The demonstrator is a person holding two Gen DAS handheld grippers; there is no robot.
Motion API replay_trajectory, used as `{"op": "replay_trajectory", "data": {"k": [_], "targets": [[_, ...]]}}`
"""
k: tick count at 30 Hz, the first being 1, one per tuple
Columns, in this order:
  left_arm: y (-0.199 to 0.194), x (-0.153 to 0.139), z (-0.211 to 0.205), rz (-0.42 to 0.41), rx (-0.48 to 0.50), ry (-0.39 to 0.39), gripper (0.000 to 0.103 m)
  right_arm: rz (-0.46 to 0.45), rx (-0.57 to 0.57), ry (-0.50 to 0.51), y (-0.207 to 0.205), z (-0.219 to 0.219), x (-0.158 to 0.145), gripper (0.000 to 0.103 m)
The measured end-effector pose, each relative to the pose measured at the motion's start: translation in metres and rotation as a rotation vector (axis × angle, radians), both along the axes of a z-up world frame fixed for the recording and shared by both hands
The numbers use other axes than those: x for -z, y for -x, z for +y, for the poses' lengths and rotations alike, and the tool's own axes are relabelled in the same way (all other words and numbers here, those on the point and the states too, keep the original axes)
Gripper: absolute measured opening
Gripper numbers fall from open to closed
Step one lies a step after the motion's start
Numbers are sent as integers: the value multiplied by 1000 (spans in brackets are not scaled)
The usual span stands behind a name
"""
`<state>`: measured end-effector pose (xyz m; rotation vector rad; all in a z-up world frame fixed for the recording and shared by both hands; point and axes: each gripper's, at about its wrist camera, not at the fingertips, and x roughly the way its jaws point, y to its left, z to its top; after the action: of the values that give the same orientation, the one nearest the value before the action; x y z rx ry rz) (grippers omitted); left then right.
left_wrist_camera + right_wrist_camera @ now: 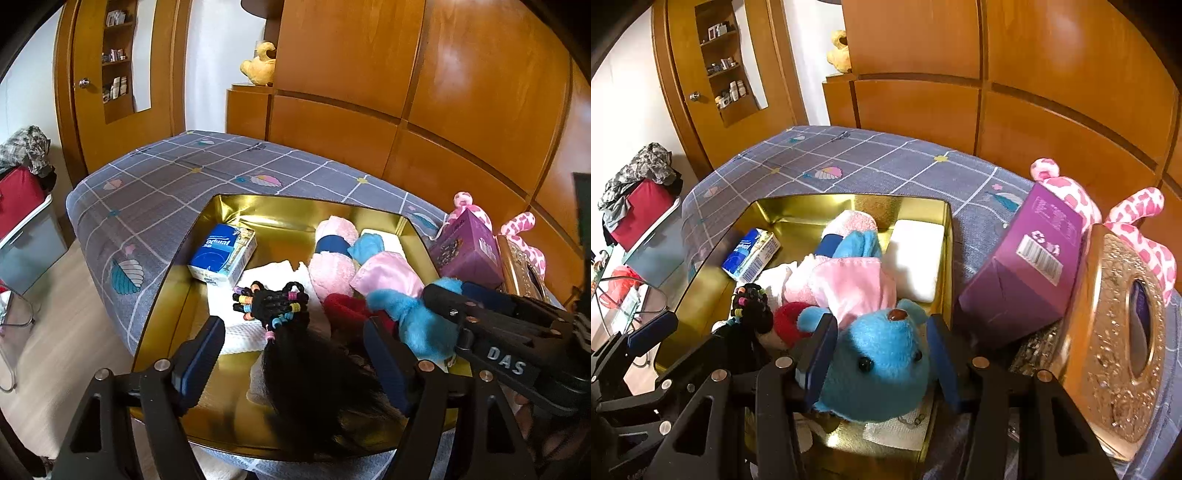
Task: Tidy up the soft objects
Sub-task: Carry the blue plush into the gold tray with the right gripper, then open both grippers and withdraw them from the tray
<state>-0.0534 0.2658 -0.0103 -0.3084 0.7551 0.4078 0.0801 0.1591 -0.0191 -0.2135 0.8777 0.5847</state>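
Observation:
A gold tin box (218, 206) (768, 206) lies open on the bed. In it lie a blue plush toy (879, 362) (413, 314) in a pink garment (849, 284), a pink fluffy plush (332, 258), a red soft item (343, 306), a white pad (916, 254), a white cloth (258, 295), a blue tissue pack (221, 254) (750, 254) and a black-haired doll head with coloured bands (295, 343) (750, 306). My right gripper (882, 354) (458, 317) is shut on the blue plush's head. My left gripper (291, 354) (653, 328) is open around the doll's hair.
A purple carton (1027, 266) (465, 247), a gold embossed tissue box (1115, 332) and a pink-white spotted plush (1137, 221) lie on the grey checked bedspread (166, 177) right of the tin. A wooden headboard (406, 110) stands behind. A red bag (18, 195) is on the left.

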Motion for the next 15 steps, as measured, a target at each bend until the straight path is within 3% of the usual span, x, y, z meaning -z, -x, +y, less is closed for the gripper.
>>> {"op": "replay_trajectory", "data": {"k": [13, 15], "targets": [[0, -3, -13, -5, 34, -7, 78, -117, 79, 6, 22, -28, -17, 52], [1, -6, -16, -9, 42, -9, 83, -135, 102, 1, 27, -36, -21, 52]]}}
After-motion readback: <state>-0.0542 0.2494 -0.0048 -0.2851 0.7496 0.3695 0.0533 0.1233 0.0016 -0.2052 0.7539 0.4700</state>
